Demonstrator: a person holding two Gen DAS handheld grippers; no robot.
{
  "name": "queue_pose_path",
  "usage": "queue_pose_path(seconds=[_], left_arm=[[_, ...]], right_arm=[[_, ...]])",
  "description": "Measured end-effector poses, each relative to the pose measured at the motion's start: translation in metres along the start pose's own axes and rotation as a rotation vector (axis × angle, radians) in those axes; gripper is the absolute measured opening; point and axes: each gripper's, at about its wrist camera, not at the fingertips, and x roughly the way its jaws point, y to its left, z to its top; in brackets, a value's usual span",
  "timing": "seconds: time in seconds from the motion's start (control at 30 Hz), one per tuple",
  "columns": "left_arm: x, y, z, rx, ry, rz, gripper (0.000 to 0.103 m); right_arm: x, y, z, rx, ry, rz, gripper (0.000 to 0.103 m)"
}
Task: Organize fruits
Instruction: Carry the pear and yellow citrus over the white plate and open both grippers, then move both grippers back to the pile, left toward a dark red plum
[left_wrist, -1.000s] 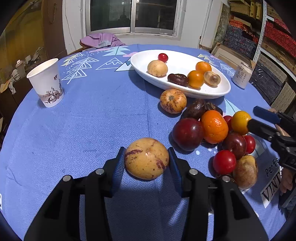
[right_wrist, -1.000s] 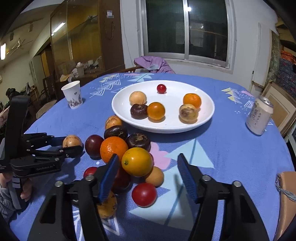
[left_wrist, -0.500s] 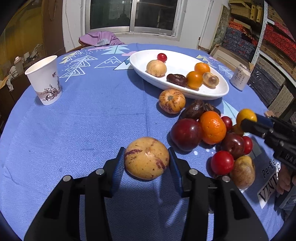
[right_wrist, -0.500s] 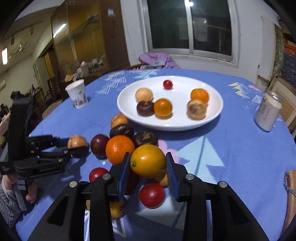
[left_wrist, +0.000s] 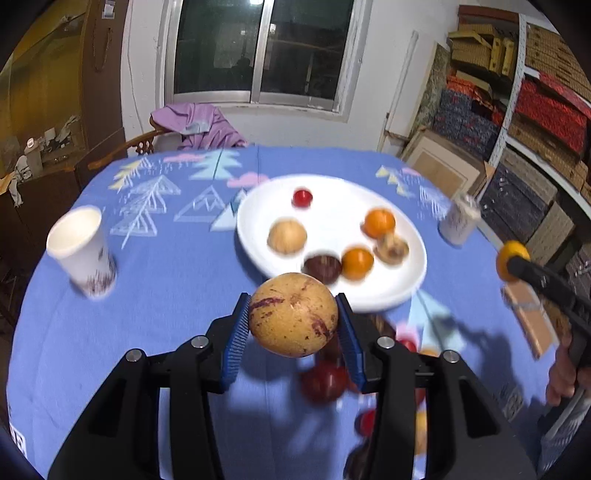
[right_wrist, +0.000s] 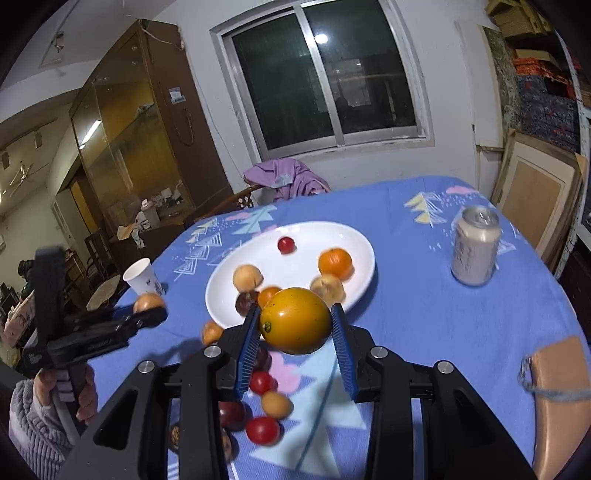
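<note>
My left gripper (left_wrist: 292, 315) is shut on a tan fruit with purple streaks (left_wrist: 293, 314), held in the air above the blue tablecloth. My right gripper (right_wrist: 294, 320) is shut on a yellow-orange fruit (right_wrist: 295, 320), also lifted off the table. Ahead of both lies the white oval plate (left_wrist: 332, 218) (right_wrist: 310, 236) with several fruits on it, among them an orange (right_wrist: 335, 263) and a small red one (right_wrist: 286, 244). Loose fruits (right_wrist: 263, 430) remain on the cloth below the grippers. The other gripper shows at each view's edge: right one (left_wrist: 511, 260), left one (right_wrist: 149, 306).
A paper cup (left_wrist: 82, 251) stands at the left of the table and a drink can (right_wrist: 475, 245) at the right. A chair with a purple cloth (left_wrist: 197, 125) is behind the table. Shelves of boxes (left_wrist: 535, 110) fill the right wall. A tan pouch (right_wrist: 557, 384) lies at the table's right edge.
The right gripper closed on the yellow-orange fruit in the pile and lifted it. The left gripper rose with the streaked fruit. Both now sit nearer the plate.
</note>
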Motion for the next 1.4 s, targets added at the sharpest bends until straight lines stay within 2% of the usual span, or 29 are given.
queue_pose_path(seconds=[0.13, 0.23, 0.33, 0.6, 0.8, 0.9, 1.03, 1.17, 1.27, 1.33, 1.4], left_arm=[[0.033, 0.003, 0.047, -0.033, 0.015, 0.001, 0.045], [0.067, 0.004, 0.072, -0.049, 0.047, 0.013, 0.045], [0.102, 0.005, 0.089, -0.042, 0.083, 0.027, 0.045], [0.171, 0.017, 0.103, -0.060, 0.159, 0.029, 0.045], [0.189, 0.014, 0.102, -0.032, 0.183, 0.022, 0.045], [0.186, 0.010, 0.097, -0.017, 0.181, 0.032, 0.047], [0.155, 0.013, 0.102, -0.034, 0.119, 0.036, 0.063], [0.117, 0.011, 0.103, -0.044, 0.079, 0.030, 0.064], [0.080, 0.008, 0.093, -0.032, 0.040, 0.027, 0.065], [0.058, 0.010, 0.082, -0.033, 0.018, 0.033, 0.072], [0.038, 0.013, 0.065, -0.033, 0.008, 0.053, 0.073]], right_arm=[[0.027, 0.014, 0.022, -0.051, 0.022, 0.013, 0.039], [0.060, 0.022, 0.028, -0.064, 0.071, 0.033, 0.039], [0.096, 0.028, 0.036, -0.081, 0.110, 0.017, 0.039], [0.182, 0.036, 0.046, -0.158, 0.247, -0.034, 0.039], [0.211, 0.028, 0.041, -0.137, 0.315, -0.052, 0.039], [0.208, 0.024, 0.040, -0.118, 0.308, -0.053, 0.040], [0.179, 0.019, 0.048, -0.091, 0.256, -0.040, 0.043], [0.143, 0.017, 0.055, -0.072, 0.202, -0.035, 0.044], [0.109, 0.019, 0.051, -0.069, 0.160, -0.023, 0.051], [0.087, 0.020, 0.042, -0.076, 0.130, -0.021, 0.055], [0.068, 0.020, 0.031, -0.072, 0.113, -0.018, 0.056]])
